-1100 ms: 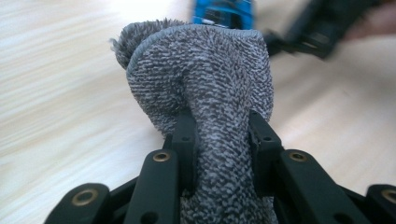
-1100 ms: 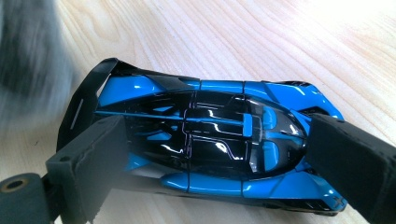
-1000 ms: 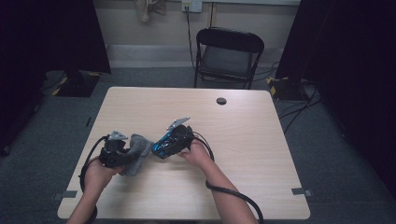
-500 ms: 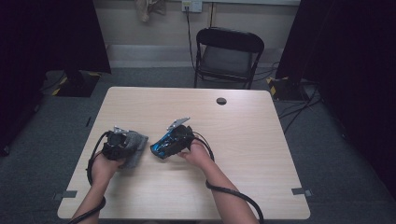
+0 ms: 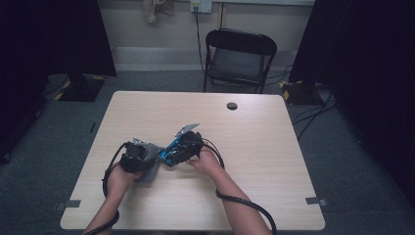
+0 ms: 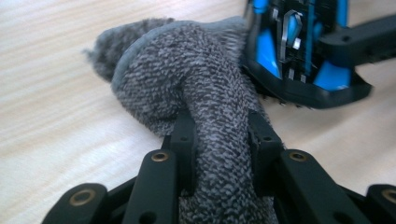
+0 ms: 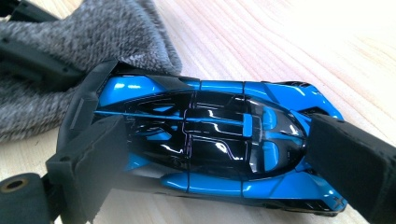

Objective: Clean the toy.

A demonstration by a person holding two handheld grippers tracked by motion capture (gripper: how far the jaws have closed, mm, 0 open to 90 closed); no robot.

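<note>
sock [image 6: 205, 93], grey and fuzzy, lies bunched on the table [image 5: 274, 161] at the left, near the front edge. sits pinched in the left gripper [image 6: 219, 140], with both black jaws squeezed tight on a thick fold of it. bulges up past the tips and touches the tail of the toy car [image 6: 303, 51] just behind.

probably being pushed over the car, or used to rub it. best to keep the squeeze firm so the soft cloth does not slip out. good to move slow and low, close to the wood. better to lead with the open end, not the lump.

blue and black toy car [image 7: 210, 144] sits to the right of the sock, held across its nose and tail by the right gripper [image 7: 224, 172], jaws clamped on it. rests low over the table, tail end against the cloth. should stay still and steady, so the sock can meet it without knocking it loose.
</note>
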